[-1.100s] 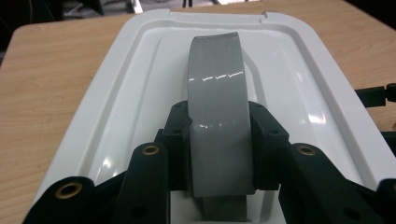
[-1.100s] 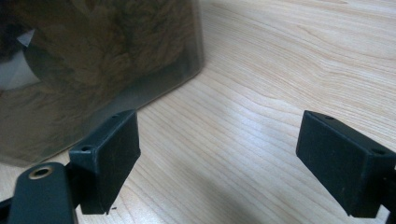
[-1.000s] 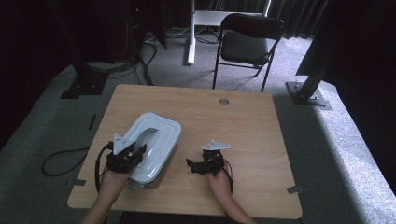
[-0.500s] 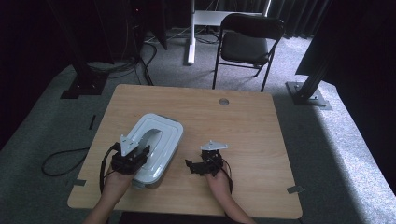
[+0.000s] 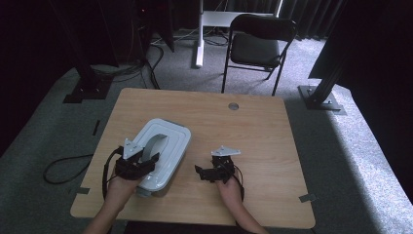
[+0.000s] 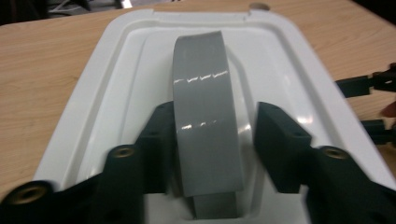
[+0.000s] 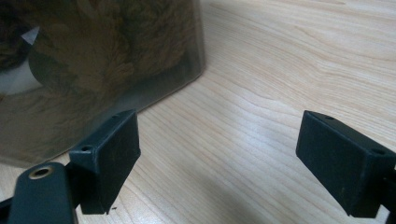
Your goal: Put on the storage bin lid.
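Container [image 5: 163, 151]: a white lidded plastic box is seen lying on the wooden table [image 5: 263, 126], on its left half and toward the near edge; its long axis is turned slightly off the table's sides.
Lid [image 6: 289, 60]: a white recessed top is noted, closed over the container, with a raised rim all round.
Handle [image 6: 205, 116]: a grey strap is found arched along the middle of the lid, standing clear of the recess beneath it.
Left gripper [image 5: 139, 163]: it is held over the near end of the container; its jaws have just been opening and are now spread to either side of the handle, the strap between them, with a visible gap at one pad.
Right gripper [image 5: 217, 171]: it is held low over bare table, just to the right of the container and apart from it; its jaws are spread wide with nothing between them.
Container wall [image 7: 93, 70]: from the right gripper view a translucent side is recorded, with a brown furry mass showing through it.
Folding chair [image 5: 260, 44]: it is placed beyond the far edge of the table, well apart from the container.
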`<state>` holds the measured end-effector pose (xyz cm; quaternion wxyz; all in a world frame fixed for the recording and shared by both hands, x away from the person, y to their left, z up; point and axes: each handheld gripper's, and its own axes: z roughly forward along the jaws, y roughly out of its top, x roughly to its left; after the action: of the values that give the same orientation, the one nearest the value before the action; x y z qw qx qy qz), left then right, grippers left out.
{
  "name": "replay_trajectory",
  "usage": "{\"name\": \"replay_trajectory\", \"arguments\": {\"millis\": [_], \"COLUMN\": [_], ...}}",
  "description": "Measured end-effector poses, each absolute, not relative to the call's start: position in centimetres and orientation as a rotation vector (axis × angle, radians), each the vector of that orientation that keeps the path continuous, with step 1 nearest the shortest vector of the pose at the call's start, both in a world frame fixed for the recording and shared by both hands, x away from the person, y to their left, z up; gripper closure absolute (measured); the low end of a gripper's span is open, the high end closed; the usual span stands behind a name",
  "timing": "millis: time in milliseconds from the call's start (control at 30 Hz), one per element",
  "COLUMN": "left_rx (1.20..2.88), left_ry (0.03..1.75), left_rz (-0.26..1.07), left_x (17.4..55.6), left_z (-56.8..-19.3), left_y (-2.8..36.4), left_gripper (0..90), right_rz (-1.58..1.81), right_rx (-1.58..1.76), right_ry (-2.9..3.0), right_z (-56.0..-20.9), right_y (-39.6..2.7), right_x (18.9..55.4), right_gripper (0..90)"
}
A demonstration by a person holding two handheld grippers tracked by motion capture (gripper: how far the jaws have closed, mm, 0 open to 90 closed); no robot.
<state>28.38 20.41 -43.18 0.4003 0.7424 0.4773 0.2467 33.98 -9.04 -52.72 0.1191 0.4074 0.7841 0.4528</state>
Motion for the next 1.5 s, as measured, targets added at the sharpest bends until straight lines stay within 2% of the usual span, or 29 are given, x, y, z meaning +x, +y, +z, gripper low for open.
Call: {"name": "replay_trajectory", "arguments": {"millis": [200,267,400,533,700,767,1133,1500], "left_rx": [1.875,1.885,1.875,1.867,1.851,1.854,1.77,1.718], "left_ry": [1.164,1.129,1.116,1.101,1.092,1.092,1.129,1.266], "left_rz": [0.557,0.545,0.552,0.554,0.572,0.566,0.649,0.721], "left_x": [28.3,28.0,27.8,27.8,27.8,27.9,28.7,31.1], "left_z": [-42.8,-42.8,-42.7,-42.4,-42.1,-42.0,-41.6,-44.0], "left_y": [21.1,21.2,21.6,22.3,23.1,23.6,26.8,30.4], "left_gripper": [26.0,18.7,17.5,10.9,8.3,3.0,2.6,2.5], "right_rz": [1.337,1.339,1.342,1.338,1.342,1.342,1.346,1.337], "right_rx": [1.194,1.191,1.196,1.193,1.196,1.196,1.197,1.182], "right_ry": [2.271,2.267,2.263,2.253,2.245,2.241,2.243,2.256], "right_z": [-52.4,-52.3,-52.2,-52.0,-52.0,-51.9,-51.7,-51.9], "right_y": [-9.5,-9.6,-9.8,-9.9,-10.1,-10.2,-10.1,-9.8], "right_x": [34.1,34.1,34.2,34.2,34.3,34.3,34.4,34.4], "right_gripper": [12.8,12.8,12.8,12.8,12.8,12.8,12.8,12.8]}}
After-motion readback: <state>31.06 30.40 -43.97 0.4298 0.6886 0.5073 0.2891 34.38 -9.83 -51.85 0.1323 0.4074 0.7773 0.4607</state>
